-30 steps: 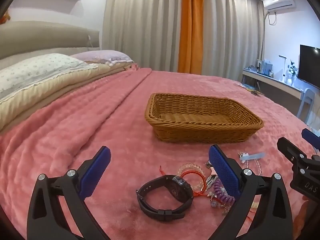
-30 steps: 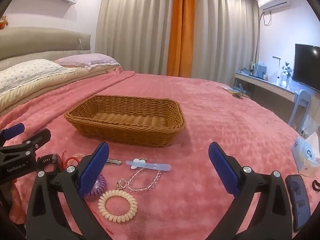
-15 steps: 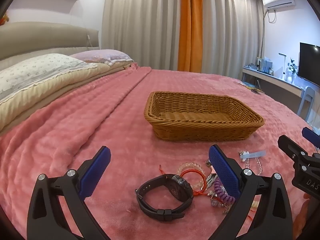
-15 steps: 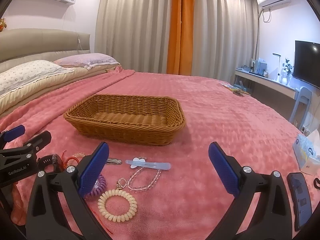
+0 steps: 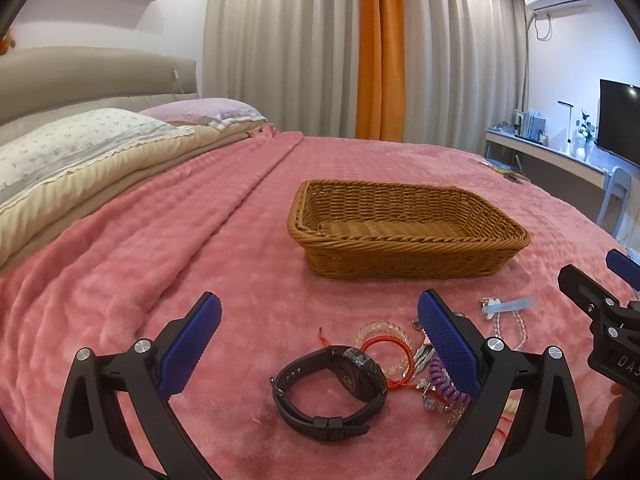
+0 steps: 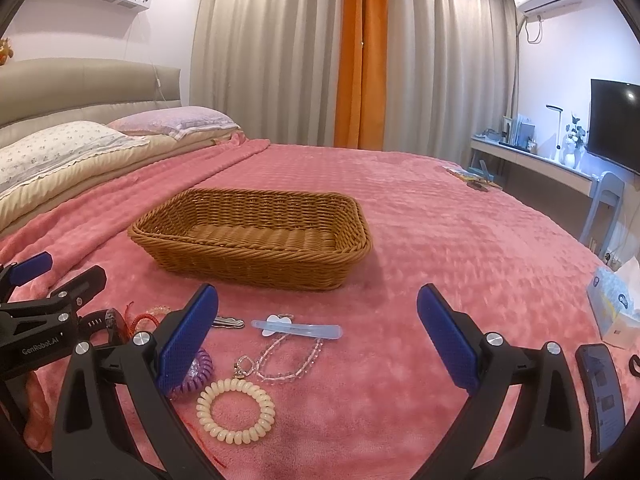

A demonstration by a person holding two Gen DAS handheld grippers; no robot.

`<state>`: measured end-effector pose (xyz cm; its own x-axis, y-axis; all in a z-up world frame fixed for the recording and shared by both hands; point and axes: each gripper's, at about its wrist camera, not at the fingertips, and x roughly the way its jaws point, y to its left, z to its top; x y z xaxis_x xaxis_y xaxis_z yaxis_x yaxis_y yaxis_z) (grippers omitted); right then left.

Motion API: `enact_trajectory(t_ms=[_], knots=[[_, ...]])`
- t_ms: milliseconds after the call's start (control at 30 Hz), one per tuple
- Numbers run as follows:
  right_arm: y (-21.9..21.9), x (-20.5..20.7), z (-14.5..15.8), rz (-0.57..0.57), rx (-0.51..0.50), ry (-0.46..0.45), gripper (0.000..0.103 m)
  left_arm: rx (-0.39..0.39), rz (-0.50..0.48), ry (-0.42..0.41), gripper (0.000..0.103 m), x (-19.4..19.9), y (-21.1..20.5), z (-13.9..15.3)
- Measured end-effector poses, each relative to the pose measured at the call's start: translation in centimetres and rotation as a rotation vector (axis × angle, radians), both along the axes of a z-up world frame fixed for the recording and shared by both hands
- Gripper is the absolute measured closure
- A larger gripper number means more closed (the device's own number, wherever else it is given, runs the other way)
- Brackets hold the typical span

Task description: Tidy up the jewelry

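Little has moved since 1 second ago: both grippers hover in nearly the same spots, the views shifted only slightly. The left gripper point(image 5: 318, 344) is spread wide, grasping nothing, with the black watch point(image 5: 330, 394) lying between its fingers. The right gripper point(image 6: 318, 340) is likewise released, the cream coil hair tie point(image 6: 235, 405) and bead bracelet point(image 6: 288, 358) just ahead. The wicker basket point(image 6: 252, 264) sits beyond both.

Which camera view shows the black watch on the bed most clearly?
The left wrist view. There the black watch lies whole and unobstructed on the pink blanket, between the open fingers of the left gripper. In the right wrist view, only a small part of the watch shows, behind the left gripper.
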<state>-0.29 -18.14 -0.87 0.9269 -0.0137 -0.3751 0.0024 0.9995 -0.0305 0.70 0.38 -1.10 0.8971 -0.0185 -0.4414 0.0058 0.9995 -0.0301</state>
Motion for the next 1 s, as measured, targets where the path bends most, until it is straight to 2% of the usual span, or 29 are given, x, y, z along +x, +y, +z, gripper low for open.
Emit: enact_trajectory(t_ms=[1000], knots=[[-0.13,0.09,0.05,0.003,0.007,0.006,0.008,0.013,-0.002,-0.001,0.007,-0.13,-0.12,0.00]])
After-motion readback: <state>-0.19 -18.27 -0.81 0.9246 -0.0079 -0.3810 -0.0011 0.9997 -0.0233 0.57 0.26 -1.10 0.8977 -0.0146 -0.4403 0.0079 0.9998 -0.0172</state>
